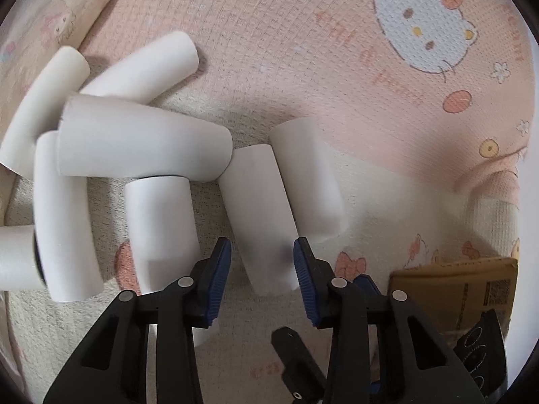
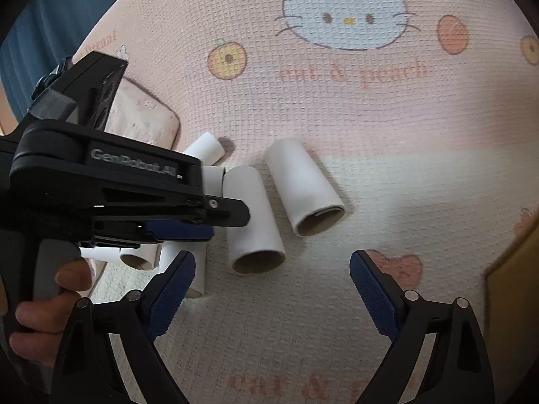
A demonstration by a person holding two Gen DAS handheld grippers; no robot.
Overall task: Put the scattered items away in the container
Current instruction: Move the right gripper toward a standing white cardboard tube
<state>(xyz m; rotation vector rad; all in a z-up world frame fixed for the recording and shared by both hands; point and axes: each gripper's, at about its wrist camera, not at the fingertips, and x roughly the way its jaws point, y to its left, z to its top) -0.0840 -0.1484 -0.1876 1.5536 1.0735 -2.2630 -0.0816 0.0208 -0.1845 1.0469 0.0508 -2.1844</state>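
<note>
Several white paper tubes lie scattered on a pink cartoon-cat blanket [image 1: 337,67]. My left gripper [image 1: 262,262] points down over them. One tube [image 1: 259,222] lies lengthwise between its blue pads, near the right pad, with a small gap at the left pad. A second tube [image 1: 303,181] lies right beside it, and a crossed pile of tubes [image 1: 134,141] sits to the left. In the right wrist view a hand holds the left gripper [image 2: 215,222] above the pile. My right gripper [image 2: 273,279] stands wide open and empty, just short of two tubes [image 2: 252,215] [image 2: 303,185].
A brown cardboard box [image 1: 471,286] stands at the lower right, and its edge [image 2: 512,269] also shows in the right wrist view. A patterned pillow [image 1: 50,17] [image 2: 145,118] lies behind the pile. Blue fabric [image 2: 67,10] hangs at the far left.
</note>
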